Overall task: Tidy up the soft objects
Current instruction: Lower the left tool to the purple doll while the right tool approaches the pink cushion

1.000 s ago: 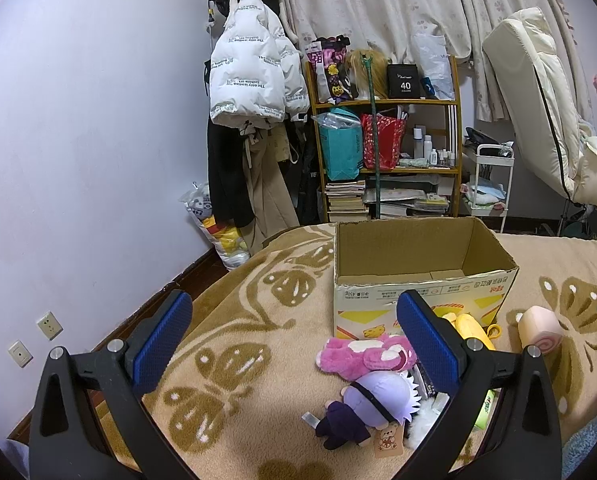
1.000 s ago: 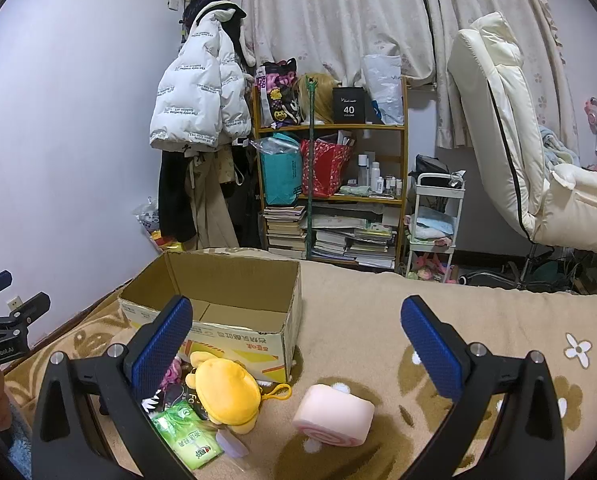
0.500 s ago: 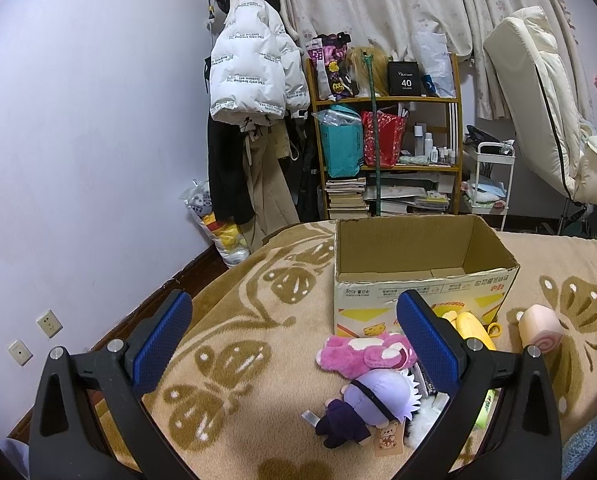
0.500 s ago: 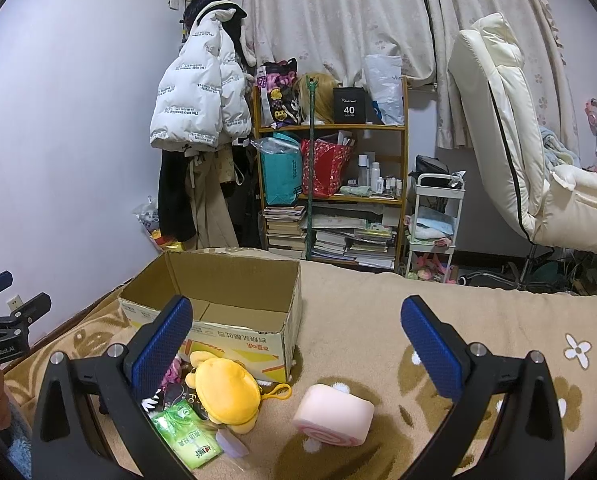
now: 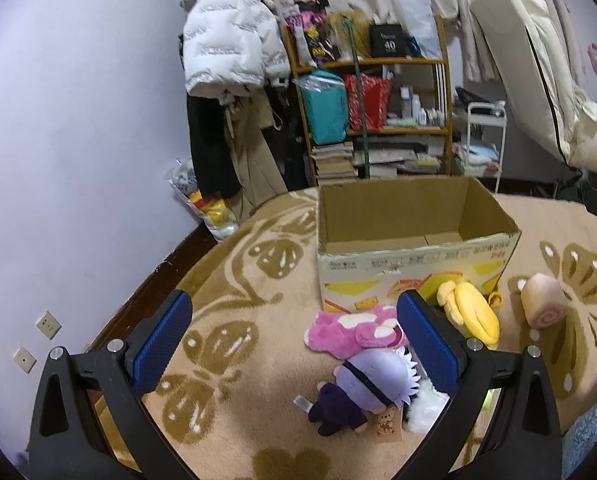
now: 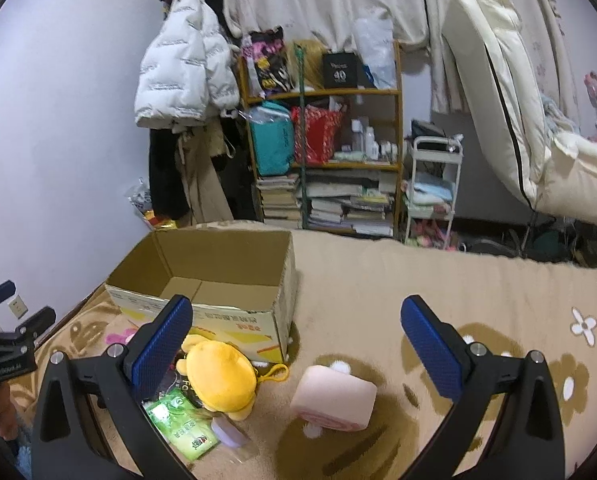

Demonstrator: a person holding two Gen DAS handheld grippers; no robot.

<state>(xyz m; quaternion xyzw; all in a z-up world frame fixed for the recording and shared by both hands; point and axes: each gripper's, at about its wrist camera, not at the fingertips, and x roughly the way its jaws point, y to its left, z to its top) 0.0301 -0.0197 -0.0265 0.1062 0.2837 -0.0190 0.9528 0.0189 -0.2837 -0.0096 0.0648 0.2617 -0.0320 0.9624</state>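
An empty cardboard box (image 5: 398,268) (image 6: 234,320) stands open on the patterned blanket. In front of it lie a pink plush (image 5: 350,332), a purple-haired doll (image 5: 362,392), a yellow plush (image 5: 472,312) (image 6: 220,378) and a pink roll-shaped cushion (image 5: 544,306) (image 6: 334,398). My left gripper (image 5: 294,344) hangs open above the blanket, left of the pink plush. My right gripper (image 6: 296,346) is open too, above and behind the roll cushion. Neither holds anything.
A green packet (image 6: 182,428) and a small lilac disc (image 6: 228,432) lie by the yellow plush. Behind the bed stand a cluttered wooden shelf (image 6: 322,152), hanging coats (image 6: 186,80), a white cart (image 6: 432,192) and a cream recliner (image 6: 530,128). The other gripper (image 6: 2,340) shows at far left.
Both views have tilted downward a little, so the toys sit higher in frame. Nothing on the blanket has moved and both grippers stay open.
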